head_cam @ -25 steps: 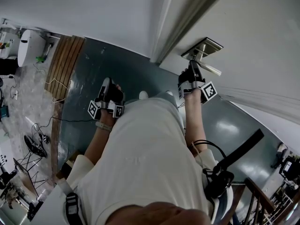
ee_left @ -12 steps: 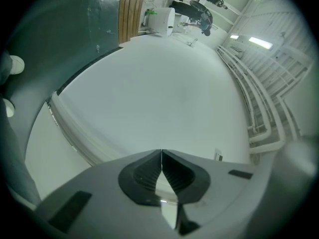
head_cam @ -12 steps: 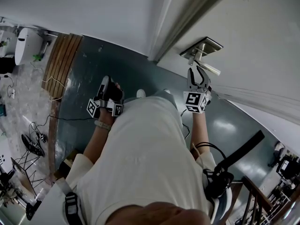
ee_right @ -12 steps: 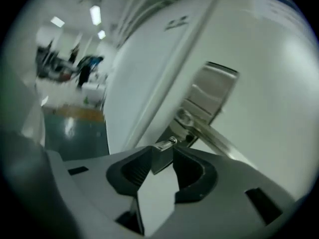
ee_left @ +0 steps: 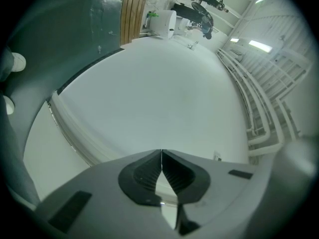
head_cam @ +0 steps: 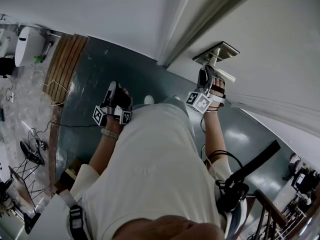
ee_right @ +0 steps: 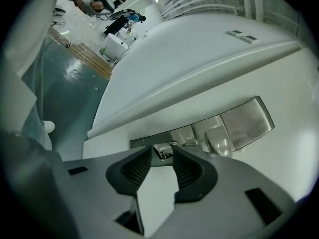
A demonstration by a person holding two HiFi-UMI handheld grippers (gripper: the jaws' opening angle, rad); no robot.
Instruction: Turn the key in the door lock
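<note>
Left gripper point(ee_left: 161, 156) hung idle beside the body, jaws pressed together on nothing, facing a blank wall. Right gripper point(ee_right: 163, 157) sat at the lock plate point(ee_right: 244, 123) on the door point(head_cam: 280, 44). Its jaws had just been opening and stood wide, with the key point(ee_right: 162, 150) seated in the lock between the 2 tips, not clamped. Looked like a release or re-grip mid-turn. Next: close squarely on the key head, roll the wrist, don't pull outward.

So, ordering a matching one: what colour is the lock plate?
Lock plate: silver; right gripper view.
</note>
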